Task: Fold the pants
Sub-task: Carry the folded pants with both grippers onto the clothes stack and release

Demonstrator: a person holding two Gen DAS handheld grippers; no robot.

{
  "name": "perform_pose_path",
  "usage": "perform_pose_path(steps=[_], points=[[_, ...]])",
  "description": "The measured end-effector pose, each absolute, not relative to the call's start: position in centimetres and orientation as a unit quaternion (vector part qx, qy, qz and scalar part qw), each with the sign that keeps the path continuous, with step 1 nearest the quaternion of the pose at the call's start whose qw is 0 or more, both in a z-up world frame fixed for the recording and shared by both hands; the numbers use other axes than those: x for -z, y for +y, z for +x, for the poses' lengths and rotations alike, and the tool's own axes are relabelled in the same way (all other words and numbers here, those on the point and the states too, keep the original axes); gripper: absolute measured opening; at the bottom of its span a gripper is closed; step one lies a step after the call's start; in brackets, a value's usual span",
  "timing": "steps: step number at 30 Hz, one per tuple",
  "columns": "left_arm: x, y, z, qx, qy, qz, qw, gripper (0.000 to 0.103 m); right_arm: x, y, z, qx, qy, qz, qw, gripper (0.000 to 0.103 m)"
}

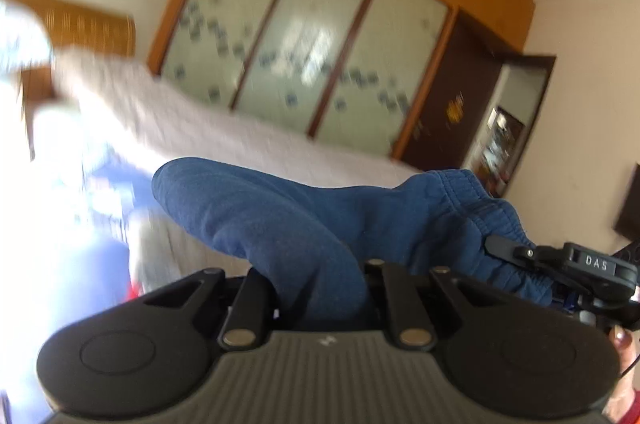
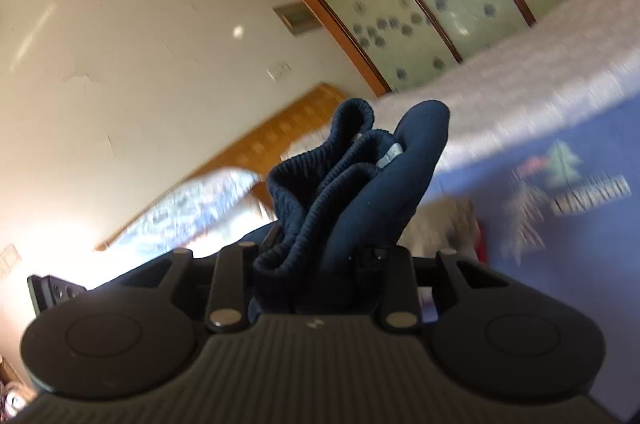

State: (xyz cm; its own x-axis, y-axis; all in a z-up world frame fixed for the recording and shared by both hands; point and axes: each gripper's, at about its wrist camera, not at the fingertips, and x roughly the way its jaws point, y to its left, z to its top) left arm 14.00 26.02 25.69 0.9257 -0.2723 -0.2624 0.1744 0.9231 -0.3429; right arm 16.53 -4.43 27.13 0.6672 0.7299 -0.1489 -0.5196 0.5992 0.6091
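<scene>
Only in the left view is the right gripper (image 1: 496,244) seen clamped on the pants (image 1: 280,220), whose bunched blue waistband (image 2: 320,184) is held above the bed (image 2: 520,80), the left gripper (image 1: 320,288) likewise clenched on them.

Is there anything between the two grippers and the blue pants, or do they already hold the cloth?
Nothing stands between. The left gripper is shut on the blue pants, and the right gripper clamps the bunched waistband. The pants hang above the bed.
</scene>
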Motion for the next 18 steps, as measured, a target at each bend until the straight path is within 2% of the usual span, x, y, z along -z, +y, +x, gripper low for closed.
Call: perform_pose_path(steps=[3,6,9,11,12,13,14,15,17,18], points=[[-26.4,27.9,20.7,0.083,0.139,-0.146,0.976,0.013,-29.0,-2.1,23.3,-0.358,0.179,0.277,0.873,0.034],[-24.1,29.8,27.1,0.049,0.155,-0.143,0.976,0.014,-26.7,0.2,30.2,-0.354,0.202,0.299,0.863,0.034],[-18.4,31.7,33.2,0.007,0.202,-0.137,0.970,0.016,-20.5,2.7,35.5,-0.334,0.242,0.298,0.861,0.035],[-12.6,32.6,37.5,-0.042,0.271,-0.143,0.951,0.017,-14.6,4.2,38.4,-0.308,0.290,0.292,0.858,0.036],[-10.0,33.0,38.8,-0.083,0.296,-0.142,0.941,0.024,-11.6,4.9,39.8,-0.285,0.322,0.287,0.856,0.037],[-8.2,33.6,39.1,-0.109,0.295,-0.143,0.938,0.031,-8.9,5.2,40.3,-0.254,0.344,0.285,0.858,0.040],[-7.5,34.1,38.6,-0.110,0.269,-0.159,0.944,0.032,-7.1,4.6,40.6,-0.227,0.344,0.301,0.860,0.050],[-7.5,34.6,38.2,-0.101,0.258,-0.179,0.944,0.033,-6.2,3.4,40.8,-0.224,0.339,0.337,0.849,0.054],[-8.1,35.0,37.6,-0.090,0.264,-0.196,0.940,0.036,-5.8,1.5,41.9,-0.237,0.364,0.386,0.814,0.069],[-8.6,34.8,37.0,-0.089,0.268,-0.192,0.940,0.039,-6.3,0.9,41.6,-0.232,0.369,0.383,0.814,0.069]])
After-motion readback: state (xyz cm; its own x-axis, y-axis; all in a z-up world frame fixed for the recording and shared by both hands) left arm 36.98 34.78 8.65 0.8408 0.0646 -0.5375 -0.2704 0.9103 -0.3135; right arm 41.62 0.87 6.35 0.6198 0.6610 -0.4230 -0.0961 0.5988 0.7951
